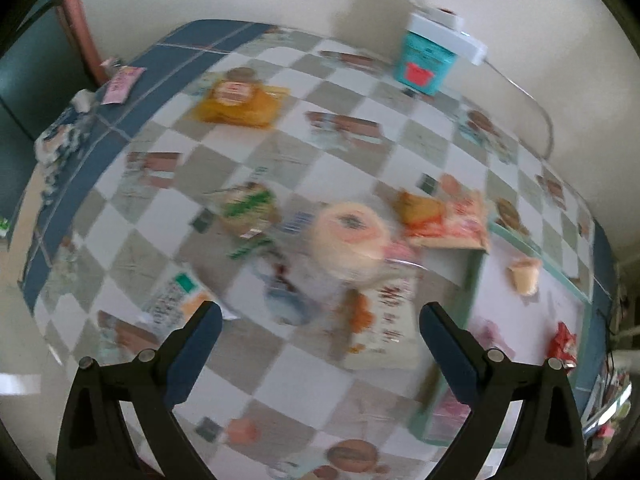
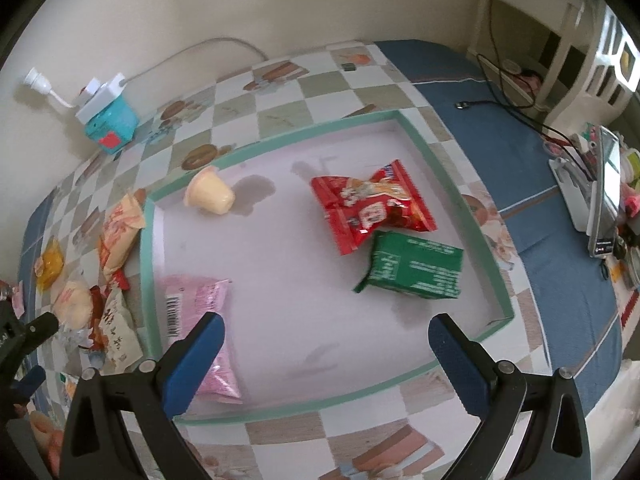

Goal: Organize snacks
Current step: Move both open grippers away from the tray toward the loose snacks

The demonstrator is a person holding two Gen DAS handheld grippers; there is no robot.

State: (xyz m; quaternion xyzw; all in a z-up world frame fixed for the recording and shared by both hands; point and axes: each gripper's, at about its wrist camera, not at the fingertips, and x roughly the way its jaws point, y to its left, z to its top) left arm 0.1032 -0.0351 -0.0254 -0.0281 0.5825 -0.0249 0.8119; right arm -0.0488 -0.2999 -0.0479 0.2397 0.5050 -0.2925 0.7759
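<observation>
the tray (image 2: 424, 148) holds a red packet (image 2: 372, 206), long axis running far-left to near-right, a green packet (image 2: 416, 270) touching it, a pink packet (image 2: 204, 320) near-left and a jelly cup (image 2: 210, 194) far-left; bare floor between them; right gripper (image 2: 326, 354) wide, empty; left gripper (image 1: 320, 340) wide, empty, above blurred loose snacks (image 1: 348, 240).

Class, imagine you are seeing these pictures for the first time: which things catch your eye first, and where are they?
The red snack packet lies mid-tray, its corner over the green packet nearer the right gripper. A pale jelly cup lies tipped in the shallow tray's far left corner. Left of the tray, loose snacks crowd the checked tablecloth.
</observation>
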